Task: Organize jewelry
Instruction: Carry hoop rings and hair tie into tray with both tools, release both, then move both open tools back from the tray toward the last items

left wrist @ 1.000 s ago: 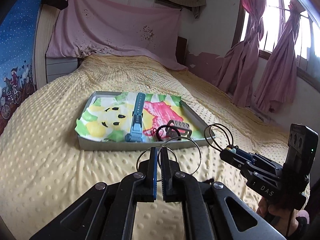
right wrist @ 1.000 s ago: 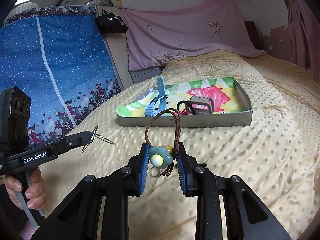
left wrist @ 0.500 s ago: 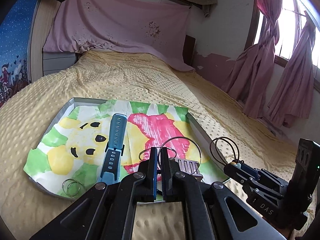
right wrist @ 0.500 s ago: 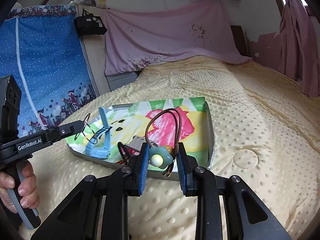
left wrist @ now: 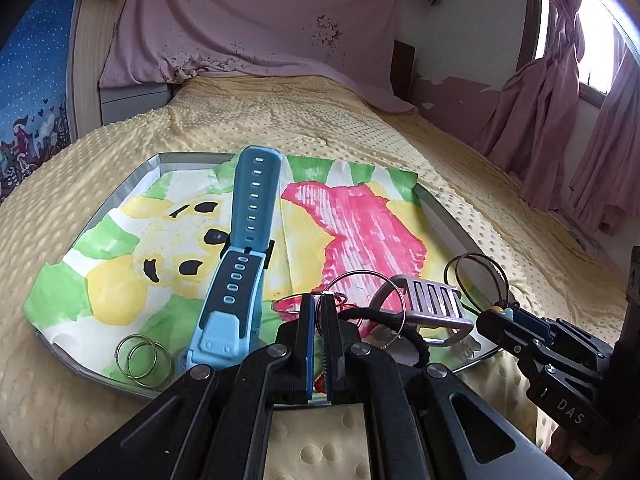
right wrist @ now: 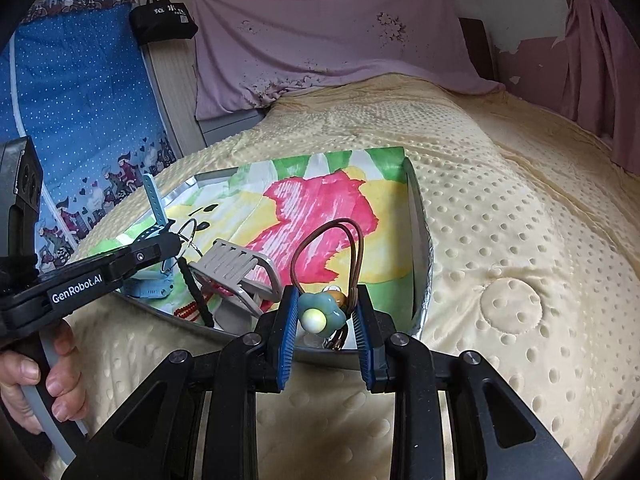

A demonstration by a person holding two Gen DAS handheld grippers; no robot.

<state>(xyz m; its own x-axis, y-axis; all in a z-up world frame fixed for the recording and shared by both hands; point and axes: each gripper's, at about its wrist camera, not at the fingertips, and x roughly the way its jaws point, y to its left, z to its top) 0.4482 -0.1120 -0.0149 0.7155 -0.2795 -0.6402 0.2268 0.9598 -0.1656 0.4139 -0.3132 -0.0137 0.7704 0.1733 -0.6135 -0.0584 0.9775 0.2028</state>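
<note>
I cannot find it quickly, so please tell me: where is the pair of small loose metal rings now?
In the left wrist view, the pair of rings lies in the tray's near left corner, left of the blue watch.

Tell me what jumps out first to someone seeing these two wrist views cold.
The brightly painted cloth lining the metal tray on the yellow bedspread grabs the eye, with a blue watch strap lying along its middle. Nearest the right wrist camera, the right tool clamps a teal flower hair tie over the tray's near corner, while the left tool pinches thin wire rings above the near edge.
</note>
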